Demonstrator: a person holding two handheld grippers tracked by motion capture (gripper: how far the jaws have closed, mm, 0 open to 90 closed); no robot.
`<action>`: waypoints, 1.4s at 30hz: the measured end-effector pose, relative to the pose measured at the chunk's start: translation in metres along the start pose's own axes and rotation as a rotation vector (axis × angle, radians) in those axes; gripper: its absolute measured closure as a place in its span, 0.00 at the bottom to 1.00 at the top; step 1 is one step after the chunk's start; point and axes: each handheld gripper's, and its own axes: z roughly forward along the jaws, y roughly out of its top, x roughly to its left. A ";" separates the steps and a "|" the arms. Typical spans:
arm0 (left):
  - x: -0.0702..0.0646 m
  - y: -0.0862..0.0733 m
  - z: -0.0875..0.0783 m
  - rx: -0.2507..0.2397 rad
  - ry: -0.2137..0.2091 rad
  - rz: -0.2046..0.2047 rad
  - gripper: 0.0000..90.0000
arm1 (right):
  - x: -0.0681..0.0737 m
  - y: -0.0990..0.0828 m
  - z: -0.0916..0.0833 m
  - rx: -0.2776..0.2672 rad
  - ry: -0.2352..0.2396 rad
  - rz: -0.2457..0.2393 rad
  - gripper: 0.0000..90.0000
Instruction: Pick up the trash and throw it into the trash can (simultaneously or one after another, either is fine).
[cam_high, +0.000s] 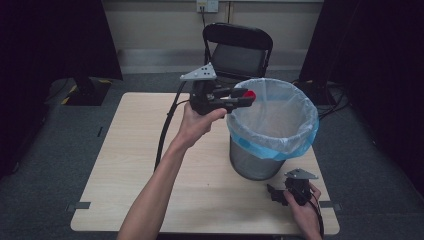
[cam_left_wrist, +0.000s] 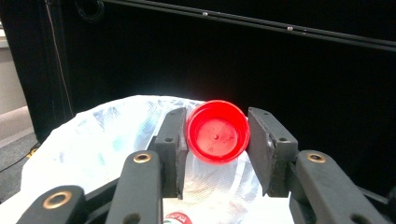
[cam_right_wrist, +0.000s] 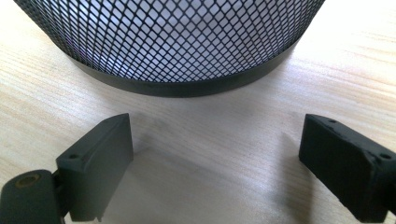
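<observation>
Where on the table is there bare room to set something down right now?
Bare table spans the whole left half, crossed only by the forearm and the left gripper cable. The right side is crowded: the lined mesh bin fills it, with the right gripper in the near corner.

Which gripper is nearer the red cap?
Left. The left gripper grips the cap between its jaws, above the bin. The right gripper rests open on the table by the bin's base.

A black folding chair (cam_high: 239, 49) stands beyond the table (cam_high: 130, 165).
</observation>
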 end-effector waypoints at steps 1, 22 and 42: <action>0.000 0.000 0.002 0.001 -0.003 -0.005 0.66 | 0.000 0.000 0.000 0.000 0.000 0.000 0.10; -0.003 -0.007 0.032 0.098 -0.026 0.003 0.54 | 0.000 0.000 0.000 0.000 0.000 0.000 0.10; 0.004 -0.010 0.006 0.065 0.041 -0.015 0.20 | 0.000 0.000 0.000 0.000 0.000 0.000 0.10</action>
